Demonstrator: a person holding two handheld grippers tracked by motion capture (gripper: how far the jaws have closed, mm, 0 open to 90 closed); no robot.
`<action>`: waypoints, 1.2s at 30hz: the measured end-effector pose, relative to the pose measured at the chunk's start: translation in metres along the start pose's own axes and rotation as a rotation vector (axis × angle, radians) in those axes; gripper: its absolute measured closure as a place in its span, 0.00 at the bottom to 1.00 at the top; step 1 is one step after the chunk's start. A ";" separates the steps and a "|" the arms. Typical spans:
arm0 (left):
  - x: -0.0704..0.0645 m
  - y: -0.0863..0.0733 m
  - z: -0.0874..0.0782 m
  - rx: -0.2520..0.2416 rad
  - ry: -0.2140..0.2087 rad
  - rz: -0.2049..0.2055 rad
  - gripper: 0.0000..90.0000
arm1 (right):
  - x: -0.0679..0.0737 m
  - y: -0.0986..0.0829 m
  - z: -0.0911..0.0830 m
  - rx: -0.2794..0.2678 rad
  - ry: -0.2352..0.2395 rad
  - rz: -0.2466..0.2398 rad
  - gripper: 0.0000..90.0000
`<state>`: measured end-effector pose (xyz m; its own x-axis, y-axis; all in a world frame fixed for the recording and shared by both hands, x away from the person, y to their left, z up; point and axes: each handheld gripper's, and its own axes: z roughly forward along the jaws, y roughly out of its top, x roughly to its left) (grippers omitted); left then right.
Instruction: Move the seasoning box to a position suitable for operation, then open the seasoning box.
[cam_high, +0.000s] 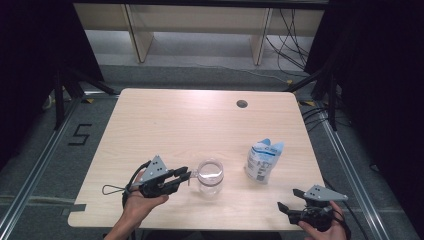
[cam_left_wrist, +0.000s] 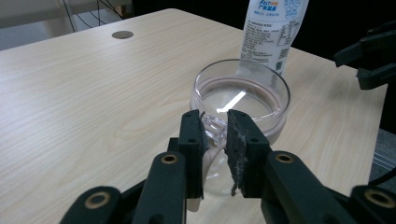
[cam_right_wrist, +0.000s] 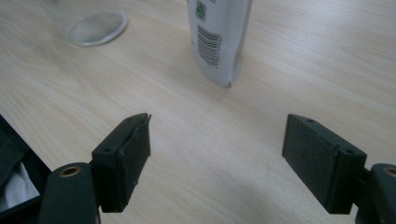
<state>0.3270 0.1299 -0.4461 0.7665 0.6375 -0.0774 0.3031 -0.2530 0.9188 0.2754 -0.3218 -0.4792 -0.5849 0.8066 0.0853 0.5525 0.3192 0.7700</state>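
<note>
a: where's the mug (cam_high: 210, 176)?
b: near the table's (cam_high: 165, 125) front edge, its handle pinched by the left gripper (cam_high: 185, 174).
a: and the right gripper (cam_high: 289, 200)?
b: spread wide, near the pouch (cam_high: 263, 161).

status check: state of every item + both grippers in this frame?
glass mug: upright on the table, looks empty, handle clamped.
left gripper: shut on the glass mug's handle.
salt bag: standing upright on the table, apart from the mug, untouched.
right gripper: open, jaws wide apart, holding nothing, near the table's front right corner.
table: bare wood apart from the mug and bag.
</note>
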 end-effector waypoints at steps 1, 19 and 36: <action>0.000 0.000 0.001 0.004 -0.006 0.010 0.87 | -0.001 0.000 0.000 -0.005 -0.004 -0.025 0.27; -0.001 -0.003 0.005 0.023 0.020 0.015 0.93 | -0.002 0.003 0.005 -0.004 0.030 -0.020 0.28; 0.000 0.001 0.012 0.031 0.018 -0.004 0.98 | 0.029 0.017 0.019 -0.071 0.160 -0.072 0.46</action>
<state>0.3336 0.1211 -0.4499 0.7552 0.6513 -0.0743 0.3241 -0.2726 0.9059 0.2790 -0.2834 -0.4751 -0.7118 0.6914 0.1236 0.4656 0.3327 0.8201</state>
